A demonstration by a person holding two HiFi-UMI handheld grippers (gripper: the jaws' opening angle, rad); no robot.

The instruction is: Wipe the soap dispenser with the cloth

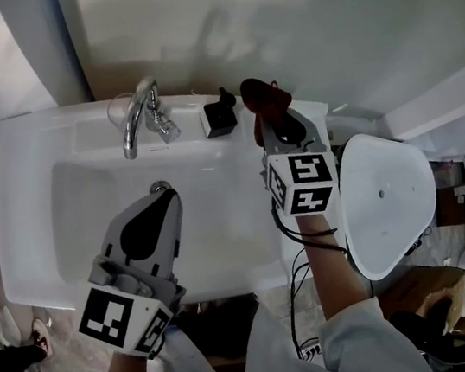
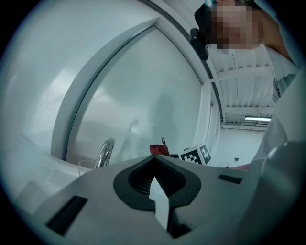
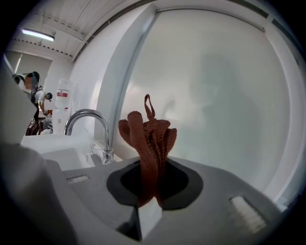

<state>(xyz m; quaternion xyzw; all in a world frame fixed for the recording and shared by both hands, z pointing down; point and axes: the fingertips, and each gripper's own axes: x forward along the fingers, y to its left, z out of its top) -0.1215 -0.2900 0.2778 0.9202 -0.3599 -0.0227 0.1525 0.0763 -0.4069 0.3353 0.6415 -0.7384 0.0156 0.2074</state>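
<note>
Just right of the faucet, on the back ledge of the sink, found the black soap dispenser upright. Farther right of the faucet, just beside the dispenser, held the reddish-brown cloth pinched and bunched upward in the right gripper, the nearer one; judged a short sweep toward the faucet enough. In front of the faucet, held the left gripper pressed together, empty. Could not tell whether cloth touched dispenser, nor make out the dispenser in either gripper view.
</note>
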